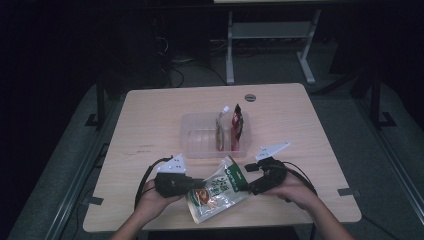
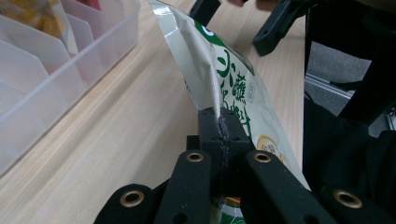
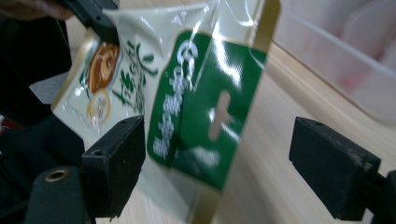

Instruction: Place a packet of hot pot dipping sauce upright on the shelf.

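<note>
Pinched at one edge by the closed left gripper (image 2: 219, 128) and held just above the counter (image 1: 150, 115), the green pouch (image 1: 218, 189) could be dropped, since the right gripper's (image 3: 217, 172) fingers were spread around it without contact.

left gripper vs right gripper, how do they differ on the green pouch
The left gripper is shut on the green pouch's edge; the right gripper stands open, the pouch between its jaws without being pressed. The left is at the pouch's picture end, the right at its green top. Both are black and hand-held.
</note>
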